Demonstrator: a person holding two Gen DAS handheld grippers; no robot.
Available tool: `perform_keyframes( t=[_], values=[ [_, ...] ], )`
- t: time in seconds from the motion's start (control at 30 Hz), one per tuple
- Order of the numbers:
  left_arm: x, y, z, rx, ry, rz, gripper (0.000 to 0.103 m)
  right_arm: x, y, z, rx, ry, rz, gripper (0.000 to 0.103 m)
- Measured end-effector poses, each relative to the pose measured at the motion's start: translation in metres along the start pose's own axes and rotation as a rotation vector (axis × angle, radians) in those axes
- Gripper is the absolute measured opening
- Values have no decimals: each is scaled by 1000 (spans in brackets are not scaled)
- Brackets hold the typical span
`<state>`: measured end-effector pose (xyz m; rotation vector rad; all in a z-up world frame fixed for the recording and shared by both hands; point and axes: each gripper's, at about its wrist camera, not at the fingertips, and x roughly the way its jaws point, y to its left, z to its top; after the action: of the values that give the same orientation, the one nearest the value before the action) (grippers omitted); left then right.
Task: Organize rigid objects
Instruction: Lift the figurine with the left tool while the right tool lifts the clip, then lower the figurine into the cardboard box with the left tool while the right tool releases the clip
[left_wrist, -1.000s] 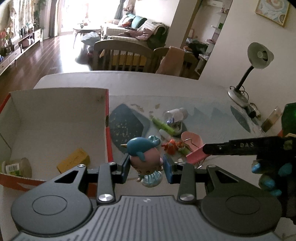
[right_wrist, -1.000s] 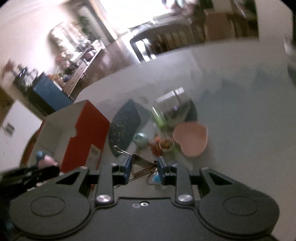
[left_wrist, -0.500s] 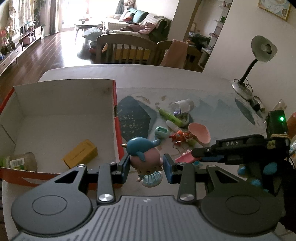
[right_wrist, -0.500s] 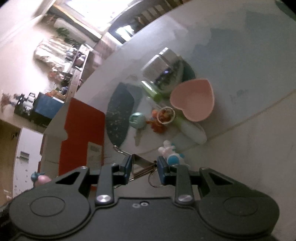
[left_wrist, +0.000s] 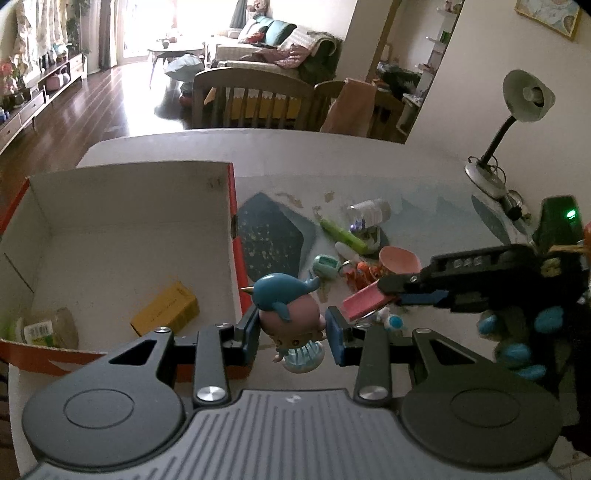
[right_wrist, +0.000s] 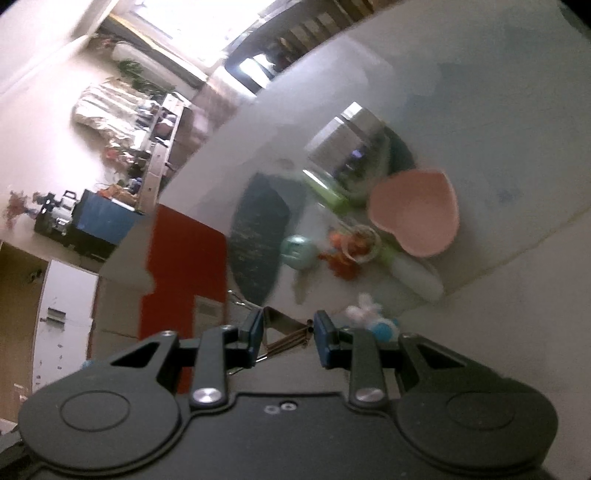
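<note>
Left wrist view: left gripper (left_wrist: 291, 328) stays clamped on blue-capped pink figurine (left_wrist: 290, 306); right gripper (right_wrist: 288, 334), pinching pink binder clip (left_wrist: 364, 302), has rolled lower.

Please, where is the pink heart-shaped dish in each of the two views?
Left wrist view: pink heart-shaped dish at right of centre, behind the right gripper.
Right wrist view: it sits at upper right, open side facing the camera.
Shared landmark: the mint-green round toy, left of the dish in both.
</note>
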<state>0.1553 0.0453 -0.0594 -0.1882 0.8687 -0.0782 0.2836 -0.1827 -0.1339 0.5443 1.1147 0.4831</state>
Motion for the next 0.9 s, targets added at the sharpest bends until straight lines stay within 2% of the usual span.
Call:
perform_keyframes(
  t=[0.17, 0.33, 0.7, 0.9],
  values=[
    [-10, 10, 12, 0, -28, 13, 37, -19, 45, 10, -118, -43, 45, 29],
    [-21, 30, 27, 5, -58, 44, 37, -21, 87, 15, -219, -58, 72, 29],
    [-26, 100, 48, 7, -40, 133, 37, 16, 167, 3, -426, -40, 57, 29],
    [-15, 139, 60, 9, -8, 160, 37, 51, 201, -6, -535, -32, 5, 29]
  ],
)
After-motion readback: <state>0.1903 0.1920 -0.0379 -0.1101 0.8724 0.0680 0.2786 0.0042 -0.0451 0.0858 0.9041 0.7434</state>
